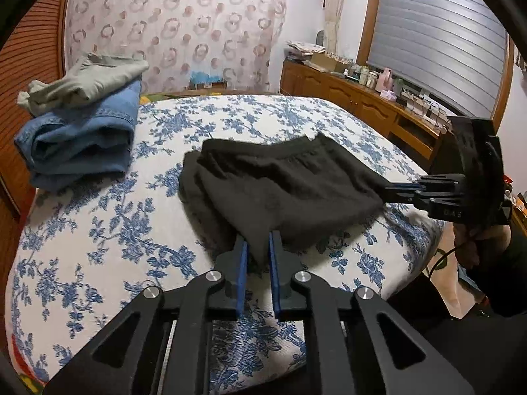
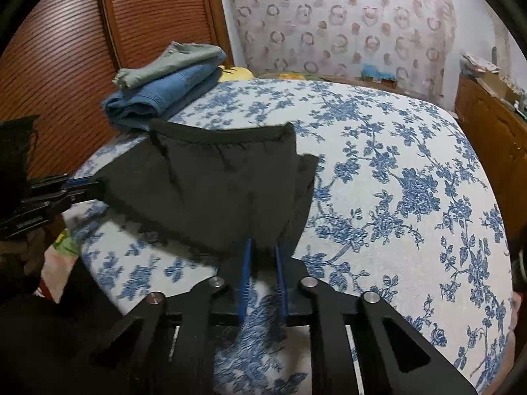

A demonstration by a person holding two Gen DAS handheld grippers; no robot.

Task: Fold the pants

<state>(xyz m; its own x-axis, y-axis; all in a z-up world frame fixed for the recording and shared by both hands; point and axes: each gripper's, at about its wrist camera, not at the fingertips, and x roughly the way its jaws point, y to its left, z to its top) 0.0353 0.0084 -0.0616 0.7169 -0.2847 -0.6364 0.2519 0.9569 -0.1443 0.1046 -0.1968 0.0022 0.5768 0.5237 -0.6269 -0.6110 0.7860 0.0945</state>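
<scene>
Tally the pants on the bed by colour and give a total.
Black pants: 1, held by both tongs
Blue jeans: 1, folded
Grey-green pants: 1, on top of the jeans
Total: 3

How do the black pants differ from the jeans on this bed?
The black pants lie near the front of the bed; the jeans sit at its far left corner. The black pants are gripped at two corners by the left gripper and right gripper; the jeans are untouched. The jeans carry a folded grey-green garment; nothing lies on the black pants. Both are folded.
</scene>
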